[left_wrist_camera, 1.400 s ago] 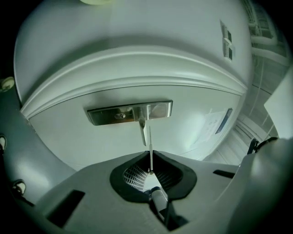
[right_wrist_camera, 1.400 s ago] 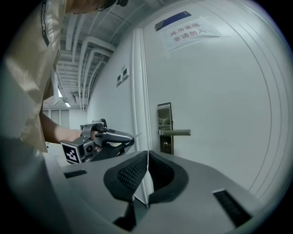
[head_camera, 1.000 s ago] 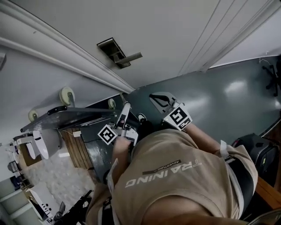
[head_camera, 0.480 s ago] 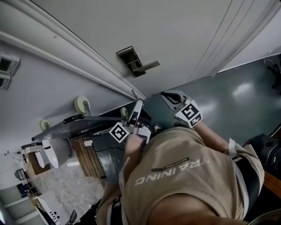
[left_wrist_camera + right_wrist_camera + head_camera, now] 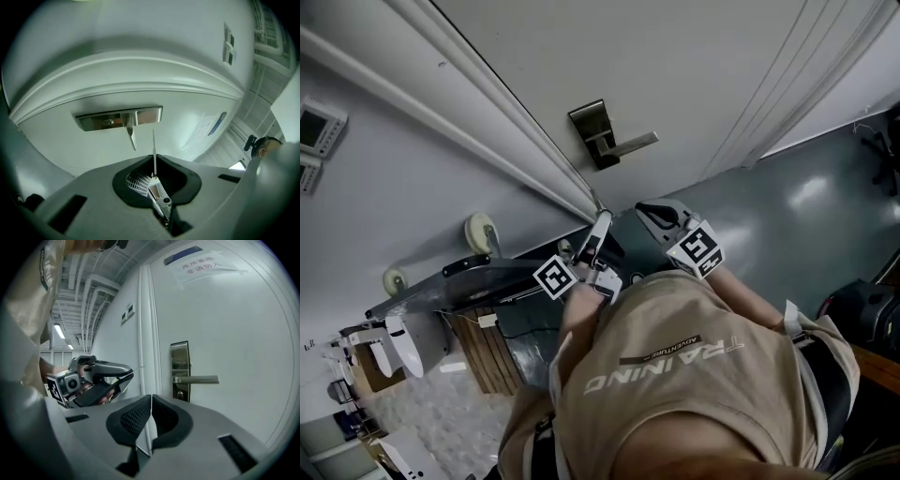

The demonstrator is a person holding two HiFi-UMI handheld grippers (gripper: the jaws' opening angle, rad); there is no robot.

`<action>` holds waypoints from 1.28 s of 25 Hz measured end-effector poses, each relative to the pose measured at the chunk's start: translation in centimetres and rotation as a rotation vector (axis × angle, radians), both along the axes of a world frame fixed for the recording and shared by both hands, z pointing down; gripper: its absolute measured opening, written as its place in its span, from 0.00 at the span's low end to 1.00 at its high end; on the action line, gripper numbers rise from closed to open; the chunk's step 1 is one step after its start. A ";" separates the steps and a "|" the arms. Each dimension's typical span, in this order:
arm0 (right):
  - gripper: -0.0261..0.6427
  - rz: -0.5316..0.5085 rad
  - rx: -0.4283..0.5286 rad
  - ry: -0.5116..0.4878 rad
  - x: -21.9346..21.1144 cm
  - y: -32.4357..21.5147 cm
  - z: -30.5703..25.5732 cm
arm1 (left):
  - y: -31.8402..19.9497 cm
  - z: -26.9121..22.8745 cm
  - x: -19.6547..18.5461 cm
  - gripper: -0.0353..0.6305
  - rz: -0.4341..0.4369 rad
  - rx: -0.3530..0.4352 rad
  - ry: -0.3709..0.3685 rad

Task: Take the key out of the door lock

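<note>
White door; left hand-held gripper clamps key clear of lock plate; right hand-held gripper closed.

Landmark: lock plate, set in the door near the door frame.
Lever handle: on the lock plate, reaching away from the frame.
Keyhole: in the lock plate, just below the lever handle.
Notice: on the door, above the lock plate.
Left gripper: in front of the lock plate, apart from it, on its frame side.
Key: between the left gripper's jaws, tip towards the lock plate, clear of it.
Right gripper: in front of the lock plate, apart from it, right of the left gripper.
Wall panels: left of the lock plate, beyond the frame.
Wheeled cart: by the wall, left of the lock plate.
</note>
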State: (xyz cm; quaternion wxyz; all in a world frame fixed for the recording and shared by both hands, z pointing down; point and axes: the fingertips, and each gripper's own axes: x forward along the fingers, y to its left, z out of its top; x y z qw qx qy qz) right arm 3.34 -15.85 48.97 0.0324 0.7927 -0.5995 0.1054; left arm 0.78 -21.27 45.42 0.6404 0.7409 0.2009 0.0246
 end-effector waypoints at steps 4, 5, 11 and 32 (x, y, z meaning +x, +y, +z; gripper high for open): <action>0.06 0.003 -0.043 0.052 0.5 0.1 0.1 | 0.1 -0.1 0.9 0.09 0.017 0.011 0.017; 0.06 -0.006 -0.048 0.070 0.3 0.0 0.1 | 0.1 -0.2 1.1 0.09 0.017 0.013 0.023; 0.06 -0.067 -0.015 0.081 0.0 0.3 -1.0 | 1.4 -0.8 2.1 0.09 0.003 0.005 0.016; 0.06 -0.122 0.058 0.066 2.3 6.5 -1.9 | 6.6 -2.1 3.1 0.09 -0.093 0.055 -0.012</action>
